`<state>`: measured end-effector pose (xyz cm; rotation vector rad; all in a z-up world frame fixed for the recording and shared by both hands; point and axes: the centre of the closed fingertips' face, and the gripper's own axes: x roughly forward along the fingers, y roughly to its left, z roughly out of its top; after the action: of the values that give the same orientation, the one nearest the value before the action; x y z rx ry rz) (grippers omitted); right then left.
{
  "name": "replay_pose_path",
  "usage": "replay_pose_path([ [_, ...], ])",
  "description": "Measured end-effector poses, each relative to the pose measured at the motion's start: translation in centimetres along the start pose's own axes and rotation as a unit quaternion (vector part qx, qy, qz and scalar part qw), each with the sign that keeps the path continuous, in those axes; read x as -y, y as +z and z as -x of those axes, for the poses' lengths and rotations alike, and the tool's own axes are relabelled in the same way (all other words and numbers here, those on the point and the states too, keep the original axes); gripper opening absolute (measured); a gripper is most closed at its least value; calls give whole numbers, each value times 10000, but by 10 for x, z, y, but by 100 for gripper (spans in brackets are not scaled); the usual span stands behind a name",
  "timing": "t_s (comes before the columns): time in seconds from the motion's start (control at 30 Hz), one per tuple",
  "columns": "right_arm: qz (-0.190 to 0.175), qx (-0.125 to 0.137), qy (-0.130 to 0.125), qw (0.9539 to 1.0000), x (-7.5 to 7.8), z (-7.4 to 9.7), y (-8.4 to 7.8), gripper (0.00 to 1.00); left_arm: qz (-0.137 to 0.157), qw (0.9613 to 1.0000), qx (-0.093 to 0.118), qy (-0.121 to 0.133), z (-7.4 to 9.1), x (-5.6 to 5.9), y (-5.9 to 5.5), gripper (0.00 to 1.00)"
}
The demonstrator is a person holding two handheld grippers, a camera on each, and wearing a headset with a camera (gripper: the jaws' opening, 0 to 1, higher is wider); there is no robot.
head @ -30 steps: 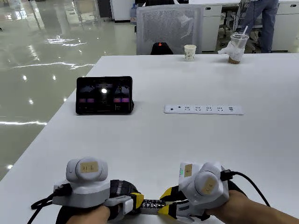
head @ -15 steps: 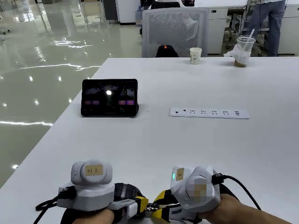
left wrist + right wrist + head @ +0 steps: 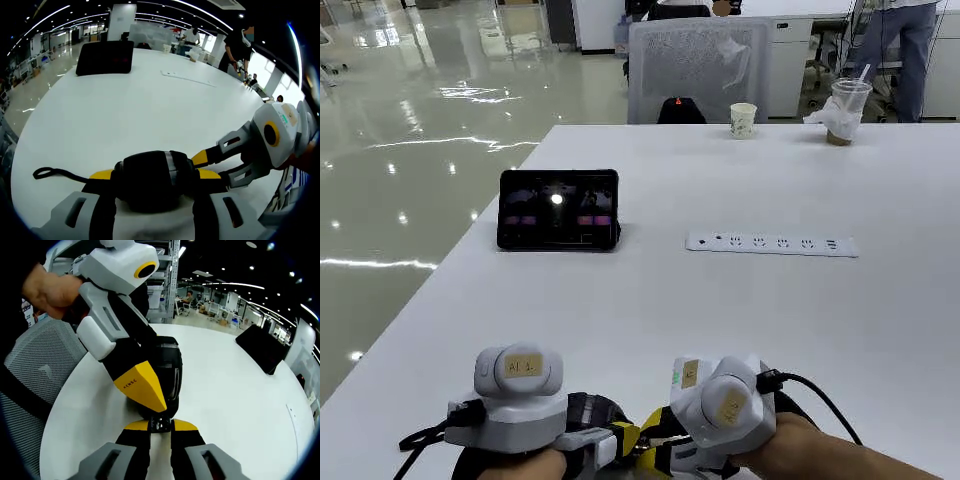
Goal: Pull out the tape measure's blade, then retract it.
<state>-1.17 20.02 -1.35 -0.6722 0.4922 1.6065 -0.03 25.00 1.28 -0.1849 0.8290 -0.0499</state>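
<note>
The left hand-held gripper (image 3: 155, 176) is closed across the black tape measure (image 3: 150, 190), one yellow-tipped jaw pressed to each side of the case; it holds the case low at the near edge of the white tabletop (image 3: 720, 310), though whether the case rests on the surface I cannot tell. A thin black wrist strap (image 3: 50, 173) trails from the case and lies on the tabletop to one side. The right hand-held gripper (image 3: 160, 427) meets the left one nose to nose; its jaws are drawn almost together and pinch the blade tip (image 3: 160, 423) just at the mouth of the case, so hardly any blade shows between case and jaws. In the head view the two grippers sit close together at the bottom edge.

Farther along the tabletop a dark tablet (image 3: 558, 209) stands propped up, its screen lit; a white power strip (image 3: 772, 243) lies to its right, well apart from the grippers. Near the far edge stand a paper cup (image 3: 743, 120) and a clear plastic cup (image 3: 847, 100) with a straw; a grey mesh chair (image 3: 692, 65) stands behind the tabletop.
</note>
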Motion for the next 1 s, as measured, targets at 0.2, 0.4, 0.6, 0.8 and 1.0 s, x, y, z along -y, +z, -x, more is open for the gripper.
replay_pose_path([
  [0.2,61,-62,-12,10000,0,-1,0,13,-53,10000,26,25,0,1,0,58],
  [0.4,79,-137,-95,9998,1,-1,-1,13,-75,9999,15,75,-1,2,1,59],
  [0.6,40,-171,-128,9998,0,-1,-1,14,-74,9999,-25,66,0,2,0,60],
  [0.8,41,-195,-168,9997,-2,2,-1,17,-77,9999,-56,45,0,2,0,60],
  [1.0,-18,-237,-272,9993,-2,10,-3,22,-366,9992,-131,26,2,3,-1,60],
])
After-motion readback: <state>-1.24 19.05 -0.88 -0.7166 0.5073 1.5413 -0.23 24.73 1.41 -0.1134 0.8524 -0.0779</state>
